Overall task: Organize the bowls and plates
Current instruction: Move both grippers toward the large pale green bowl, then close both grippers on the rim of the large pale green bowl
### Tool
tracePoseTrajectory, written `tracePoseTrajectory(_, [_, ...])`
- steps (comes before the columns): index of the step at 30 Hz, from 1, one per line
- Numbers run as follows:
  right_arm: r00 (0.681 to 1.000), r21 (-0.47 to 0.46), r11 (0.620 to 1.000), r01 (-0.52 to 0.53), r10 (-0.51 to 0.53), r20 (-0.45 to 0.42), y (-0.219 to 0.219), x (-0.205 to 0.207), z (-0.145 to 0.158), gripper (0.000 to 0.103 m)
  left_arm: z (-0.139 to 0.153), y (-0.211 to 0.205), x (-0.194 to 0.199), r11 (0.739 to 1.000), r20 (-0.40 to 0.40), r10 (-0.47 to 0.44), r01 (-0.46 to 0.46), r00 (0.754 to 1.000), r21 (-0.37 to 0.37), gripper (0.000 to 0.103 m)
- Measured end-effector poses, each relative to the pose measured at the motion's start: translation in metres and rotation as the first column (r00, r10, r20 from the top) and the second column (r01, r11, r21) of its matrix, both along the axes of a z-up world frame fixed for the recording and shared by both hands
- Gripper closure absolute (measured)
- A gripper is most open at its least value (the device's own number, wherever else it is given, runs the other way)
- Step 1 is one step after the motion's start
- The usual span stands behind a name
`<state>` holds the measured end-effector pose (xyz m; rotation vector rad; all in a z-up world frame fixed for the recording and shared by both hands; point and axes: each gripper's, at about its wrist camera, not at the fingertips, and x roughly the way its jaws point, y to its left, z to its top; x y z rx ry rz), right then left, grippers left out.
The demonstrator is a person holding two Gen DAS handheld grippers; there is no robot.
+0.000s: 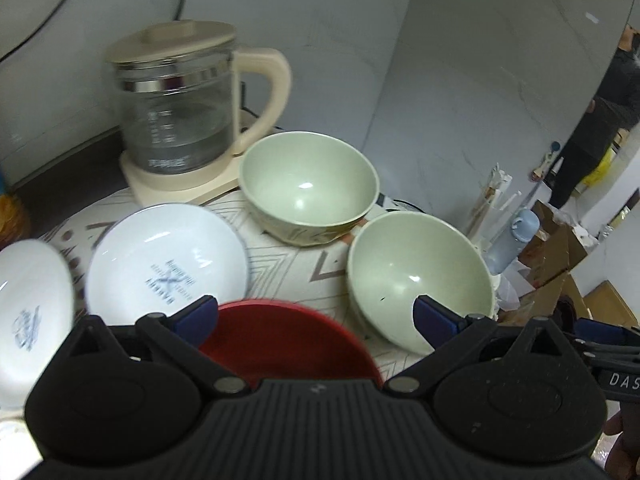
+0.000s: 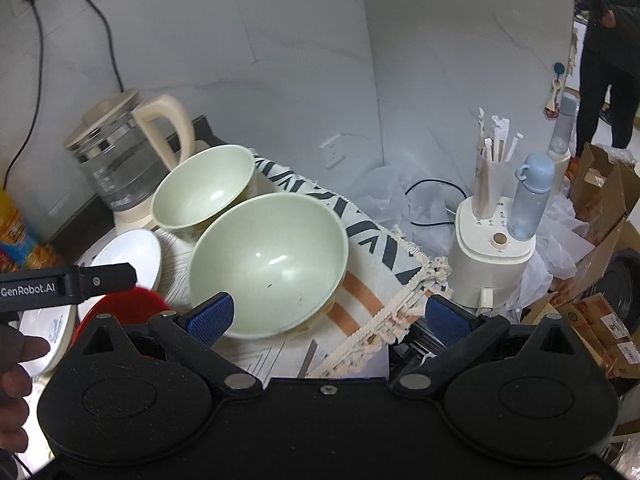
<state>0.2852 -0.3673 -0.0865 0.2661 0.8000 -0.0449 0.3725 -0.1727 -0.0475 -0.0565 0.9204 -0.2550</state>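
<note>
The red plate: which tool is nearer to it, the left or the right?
Left. The left tool hangs open right over the red plate. The right tool is open further right, at the nearer green bowl.

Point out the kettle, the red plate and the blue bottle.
kettle (image 1: 176,120): left wrist view, on its glass body.
red plate (image 1: 288,344): left wrist view, on its inner surface.
blue bottle (image 2: 530,200): right wrist view, on its clear body below the cap.

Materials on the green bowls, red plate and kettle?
Green bowls: glossy, sharp highlights; glazed ceramic or melamine, can't tell. Red plate: smooth, duller sheen, likely plastic or ceramic. Kettle: clear glass body, metal band, cream plastic handle and lid.
</note>
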Motion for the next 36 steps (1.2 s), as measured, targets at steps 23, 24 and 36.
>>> tracePoseTrajectory(23, [0.996, 0.048, 0.998, 0.031, -0.027, -0.082, -0.01, 0.065, -0.038, 0.017, -0.045, -0.039, 0.08, 0.993, -0.089, -0.117, 0.117, 0.989, -0.007, 0.006])
tracePoseTrajectory(24, [0.996, 0.05, 0.998, 0.03, -0.026, -0.087, -0.01, 0.067, -0.04, 0.019, -0.048, -0.04, 0.082, 0.993, -0.102, -0.117, 0.117, 0.988, -0.007, 0.008])
tracePoseTrajectory(36, [0.99, 0.083, 0.997, 0.001, 0.011, -0.139, 0.0, 0.078, -0.062, 0.047, -0.07, -0.044, 0.103, 0.993, -0.19, -0.113, 0.116, 0.975, 0.002, 0.036])
